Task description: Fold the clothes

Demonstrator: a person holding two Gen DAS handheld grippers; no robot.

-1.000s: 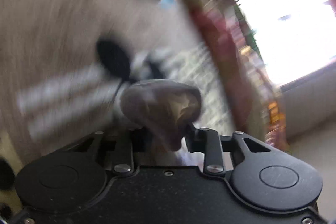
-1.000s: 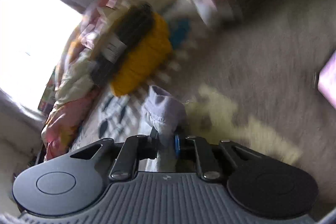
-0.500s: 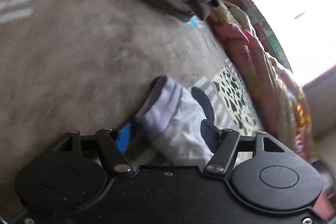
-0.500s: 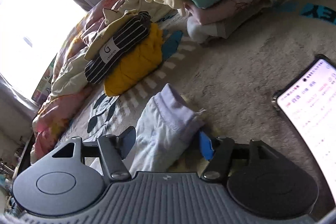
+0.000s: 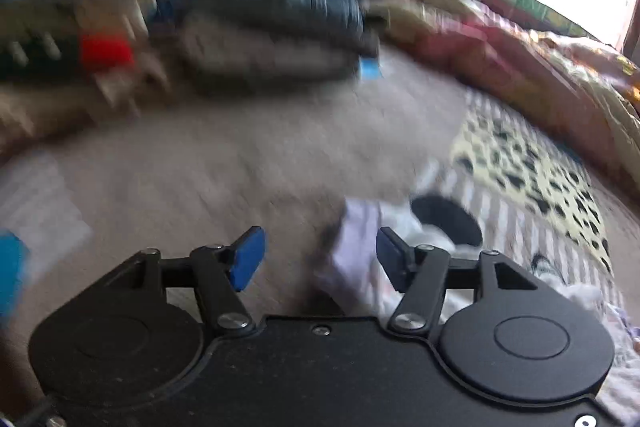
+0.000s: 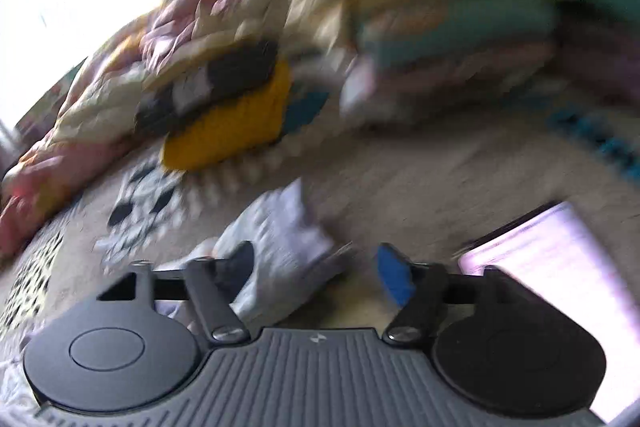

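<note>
Each camera sits just behind its own tongs, low over the bed, facing forward along the fingers. The left tongs (image 5: 318,259) and right tongs (image 6: 314,271) both view the pale garment (image 5: 356,247) close ahead.

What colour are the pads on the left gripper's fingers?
Blue. The pads on the left gripper show best in the left wrist view.

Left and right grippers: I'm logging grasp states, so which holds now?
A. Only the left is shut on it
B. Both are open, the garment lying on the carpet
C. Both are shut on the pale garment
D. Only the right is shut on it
B: the left gripper and right gripper each show spread blue pads, with the pale garment lying loose on the carpet.
</note>
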